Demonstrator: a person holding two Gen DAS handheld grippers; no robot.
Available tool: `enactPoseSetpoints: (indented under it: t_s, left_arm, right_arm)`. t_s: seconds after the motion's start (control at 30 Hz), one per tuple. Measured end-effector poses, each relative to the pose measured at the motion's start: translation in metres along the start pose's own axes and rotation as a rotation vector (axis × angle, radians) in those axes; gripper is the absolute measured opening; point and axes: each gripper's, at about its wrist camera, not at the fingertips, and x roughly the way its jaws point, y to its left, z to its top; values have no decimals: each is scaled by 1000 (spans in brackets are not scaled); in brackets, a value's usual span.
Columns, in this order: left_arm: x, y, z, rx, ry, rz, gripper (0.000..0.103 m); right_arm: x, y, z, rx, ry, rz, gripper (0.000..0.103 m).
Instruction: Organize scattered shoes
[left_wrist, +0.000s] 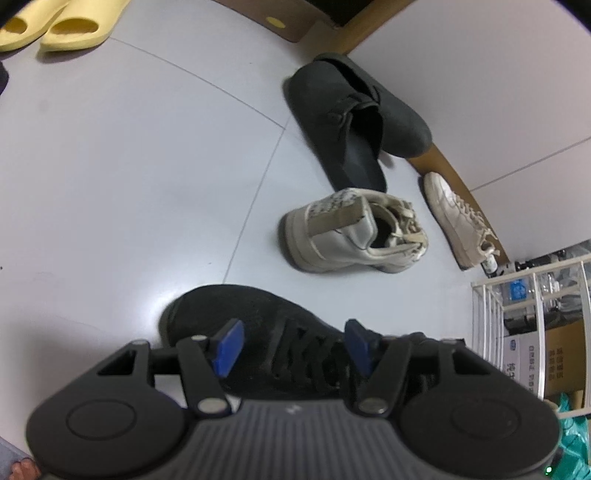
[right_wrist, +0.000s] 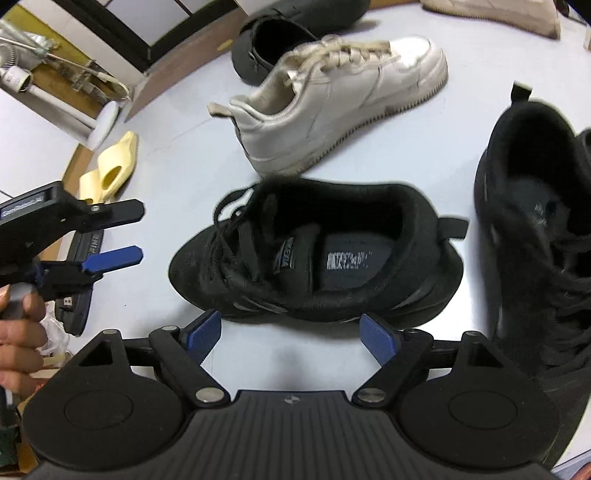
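A black lace-up sneaker (right_wrist: 314, 254) lies on the pale floor just beyond my right gripper (right_wrist: 291, 336), toe to the left. That gripper is open, its blue pads (right_wrist: 378, 338) short of the shoe's near side and touching nothing. A second black sneaker (right_wrist: 535, 240) lies at the right. My left gripper (right_wrist: 140, 234) hovers off the first sneaker's toe, open and empty, held by a hand (right_wrist: 18, 325). In the left wrist view the left gripper (left_wrist: 293, 347) hangs above the black sneaker (left_wrist: 258, 325) with its pads apart.
A white sneaker (right_wrist: 332, 99) and a dark clog (right_wrist: 280, 40) lie further off. In the left wrist view: a worn white sneaker (left_wrist: 351, 232), a dark grey clog (left_wrist: 354, 122), another white sneaker (left_wrist: 458, 221), yellow slides (left_wrist: 55, 26), and a white wire rack (left_wrist: 535, 332) at the right.
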Motion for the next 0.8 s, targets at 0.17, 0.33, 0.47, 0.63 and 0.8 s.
enactPoseSetpoints:
  t_s: [0.17, 0.33, 0.47, 0.63, 0.8]
  left_arm:
    - [2, 2, 0, -2, 4, 3, 64]
    - [5, -1, 0, 0, 6, -1, 66]
    - [8, 1, -2, -7, 12, 1, 66]
    - [10, 4, -4, -13, 20, 14, 66]
    - [14, 2, -5, -11, 33, 17, 66]
  right_arm:
    - [7, -1, 4, -27, -26, -25, 88]
    - [5, -9, 12, -28, -79, -53, 89]
    - [12, -7, 13, -49, -83, -55, 93]
    - [28, -1, 13, -29, -54, -23, 93]
    - [29, -5, 22, 56, -49, 3, 94]
